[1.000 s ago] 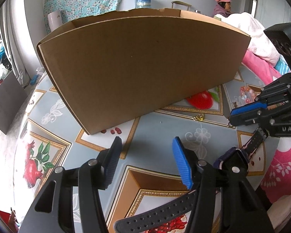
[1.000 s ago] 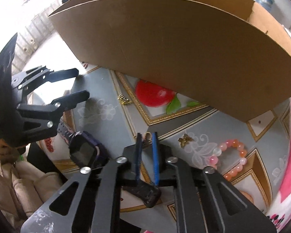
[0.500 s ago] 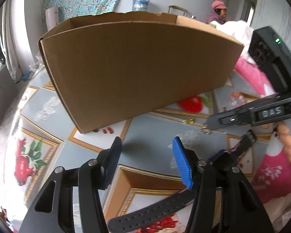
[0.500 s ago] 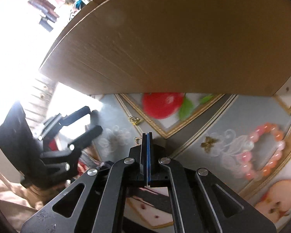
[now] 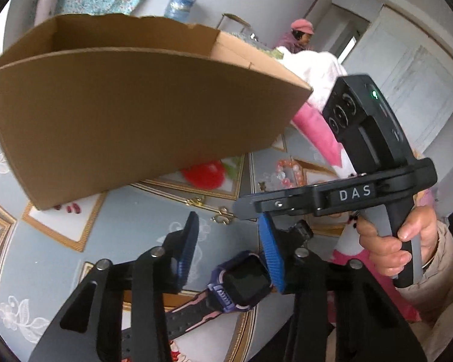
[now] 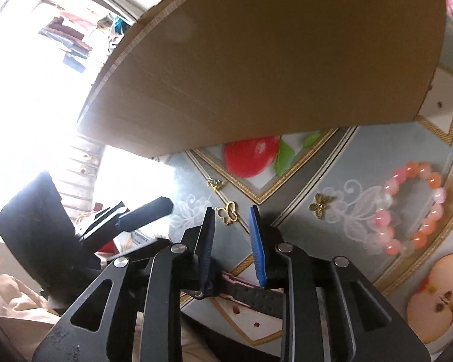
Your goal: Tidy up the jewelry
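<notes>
**Straddling the gold butterfly charm**

Closing our left gripper above the purple watch, we touch nothing yet; its strap runs crosswise under the fingers; from the right wrist, our right gripper is opening, the gold butterfly charm just ahead between the tips, ungripped.

Daylight, fairly bright overall. Right wrist view badly blown out on left, pure white glare swallowing background detail. Tall brown cardboard box looks soft, slightly smeared there; sharper in left wrist view. Strong fisheye bending, dark vignette at corners. Glossy fruit-print tablecloth evenly lit, shadows soft. Black gripper arms near lens dark, little detail.
</notes>
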Available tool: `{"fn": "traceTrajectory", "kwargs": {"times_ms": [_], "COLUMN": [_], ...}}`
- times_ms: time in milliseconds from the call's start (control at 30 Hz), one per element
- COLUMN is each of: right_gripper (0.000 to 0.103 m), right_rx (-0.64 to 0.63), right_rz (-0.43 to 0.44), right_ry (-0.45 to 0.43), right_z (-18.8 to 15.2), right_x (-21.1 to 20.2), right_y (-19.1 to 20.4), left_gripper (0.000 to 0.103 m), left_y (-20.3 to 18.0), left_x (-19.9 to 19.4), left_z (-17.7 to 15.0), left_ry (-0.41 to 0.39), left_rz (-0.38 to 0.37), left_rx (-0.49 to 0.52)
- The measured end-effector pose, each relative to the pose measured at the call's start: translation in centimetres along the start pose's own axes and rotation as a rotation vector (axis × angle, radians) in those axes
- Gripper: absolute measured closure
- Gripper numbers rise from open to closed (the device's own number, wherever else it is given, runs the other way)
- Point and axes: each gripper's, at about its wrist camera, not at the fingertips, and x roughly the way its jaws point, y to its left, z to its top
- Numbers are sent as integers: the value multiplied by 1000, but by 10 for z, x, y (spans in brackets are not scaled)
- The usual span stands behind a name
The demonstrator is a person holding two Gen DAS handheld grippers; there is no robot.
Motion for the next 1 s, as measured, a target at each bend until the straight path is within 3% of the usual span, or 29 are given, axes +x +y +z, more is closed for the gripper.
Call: {"fn": "traceTrajectory", "kwargs": {"times_ms": [300, 667, 933, 1000], "right_gripper": [77, 76, 76, 76], "right_rx": [102, 144, 45, 33], "right_rz": [195, 91, -54, -68], "right_ry": [-4, -203, -270, -280], "right_z": [15, 4, -27, -20], "right_x": [21, -33, -37, -41], "right_y": [-16, -49, -30, -27], "left_gripper": [70, 70, 70, 70], "left_y": [0, -8, -20, -29], "left_x": [4, 21, 39, 43], "left_z": [-1, 9, 17, 18], "left_ry": [38, 77, 101, 104], "left_rz": [42, 109, 199, 237], "left_rx": [5, 16, 55, 79]}}
